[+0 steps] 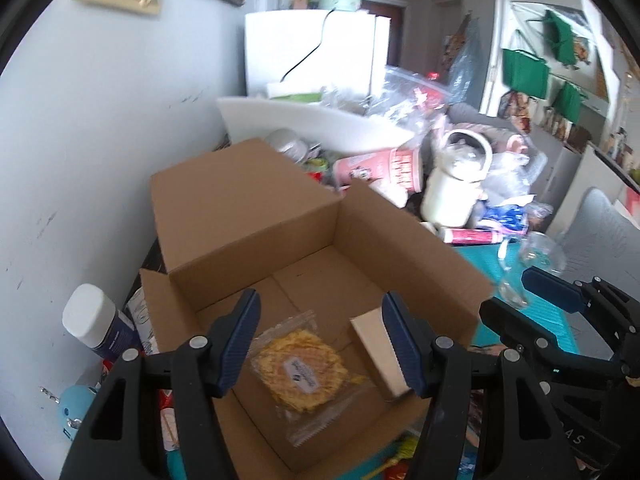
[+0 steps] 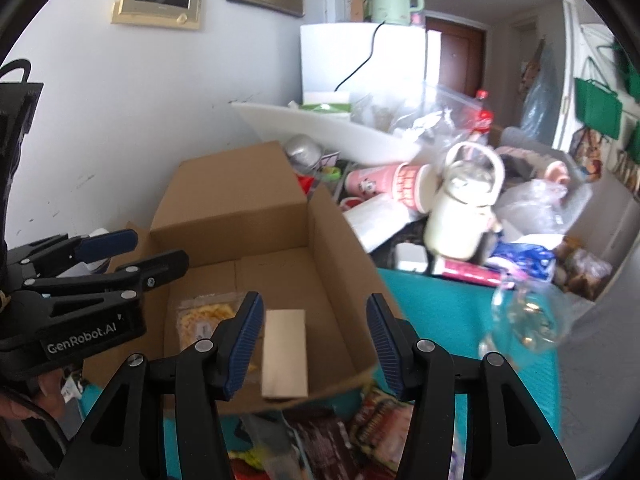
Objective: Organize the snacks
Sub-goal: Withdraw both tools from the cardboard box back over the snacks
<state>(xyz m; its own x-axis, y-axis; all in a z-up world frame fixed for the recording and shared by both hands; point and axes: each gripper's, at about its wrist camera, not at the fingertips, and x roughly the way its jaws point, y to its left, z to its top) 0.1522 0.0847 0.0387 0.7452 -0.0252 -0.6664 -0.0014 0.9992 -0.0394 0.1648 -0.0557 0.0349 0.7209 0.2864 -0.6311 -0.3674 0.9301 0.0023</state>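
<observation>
An open cardboard box (image 1: 248,208) (image 2: 224,200) stands on the table against the wall. On its floor lie a clear packet of yellow snack (image 1: 304,372) (image 2: 204,314) and a pale rectangular bar (image 1: 376,344) (image 2: 285,356) to its right. My left gripper (image 1: 320,298) (image 2: 156,250) hovers over the box's near side, jaws open, with nothing between the pads. My right gripper (image 2: 314,302) (image 1: 516,300) hangs beside it over the box's near right corner, also open and empty.
A teal mat (image 2: 440,312) lies right of the box, with a clear glass (image 2: 528,320) on it. Behind are a cream jar (image 2: 460,216), a pink cup (image 2: 384,188) and bags. Snack packs (image 2: 380,420) lie near the front. A white-capped bottle (image 1: 96,320) stands at the left.
</observation>
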